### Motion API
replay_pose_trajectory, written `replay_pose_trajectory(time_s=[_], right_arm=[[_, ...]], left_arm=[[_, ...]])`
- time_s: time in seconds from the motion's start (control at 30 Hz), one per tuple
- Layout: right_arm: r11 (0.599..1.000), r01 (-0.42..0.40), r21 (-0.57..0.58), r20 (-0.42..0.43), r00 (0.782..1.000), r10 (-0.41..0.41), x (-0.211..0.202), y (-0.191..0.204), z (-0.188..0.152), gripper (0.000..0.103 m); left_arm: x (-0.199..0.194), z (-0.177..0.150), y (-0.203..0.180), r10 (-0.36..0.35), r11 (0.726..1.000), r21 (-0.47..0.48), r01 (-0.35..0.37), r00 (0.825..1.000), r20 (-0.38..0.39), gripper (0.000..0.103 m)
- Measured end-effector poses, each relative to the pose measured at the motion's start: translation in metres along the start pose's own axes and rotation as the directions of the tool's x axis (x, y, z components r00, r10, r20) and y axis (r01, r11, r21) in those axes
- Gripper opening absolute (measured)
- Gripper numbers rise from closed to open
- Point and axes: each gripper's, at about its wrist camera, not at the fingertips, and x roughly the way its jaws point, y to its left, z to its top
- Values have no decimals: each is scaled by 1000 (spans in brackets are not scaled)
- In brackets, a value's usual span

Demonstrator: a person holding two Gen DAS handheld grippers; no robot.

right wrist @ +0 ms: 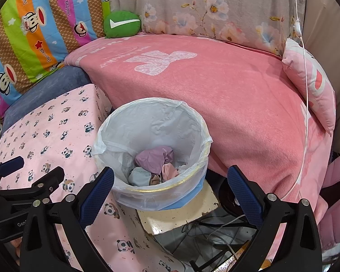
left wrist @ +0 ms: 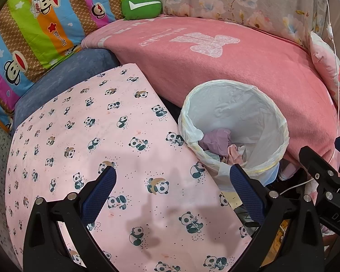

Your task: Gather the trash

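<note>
A round trash bin lined with a white plastic bag (right wrist: pixel 188 113) stands between the panda-print surface (right wrist: pixel 52 136) and the pink blanket. Crumpled trash lies in it: a purple wad (right wrist: pixel 154 158), a grey piece and a pink piece. The bin (left wrist: pixel 269 113) also shows in the left wrist view. My left gripper (left wrist: pixel 173 178) is open and empty above the panda-print cloth (left wrist: pixel 102 124), left of the bin. My right gripper (right wrist: pixel 170 178) is open and empty, just in front of and above the bin. The right gripper's black frame (left wrist: pixel 324 176) shows at the right edge of the left wrist view.
A pink blanket (right wrist: pixel 238 86) covers the seat behind the bin. A green round cushion (right wrist: pixel 122 23), a striped monkey-print quilt (right wrist: pixel 34 27) and a floral cover (right wrist: pixel 204 6) stand at the back. A pink pillow (right wrist: pixel 310 83) and white cable (right wrist: pixel 306 90) are right. Cables (right wrist: pixel 215 231) lie below the bin.
</note>
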Motion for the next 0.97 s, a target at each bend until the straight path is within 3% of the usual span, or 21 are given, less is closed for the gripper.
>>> replay_pose_trajectory(time_s=[0.97], right_arm=[[1000,6,17,-1,1000,-6,-3,-9,-2,99]], left_arm=[[6,-1,0,-25,1000,18,25,999,-32,96]])
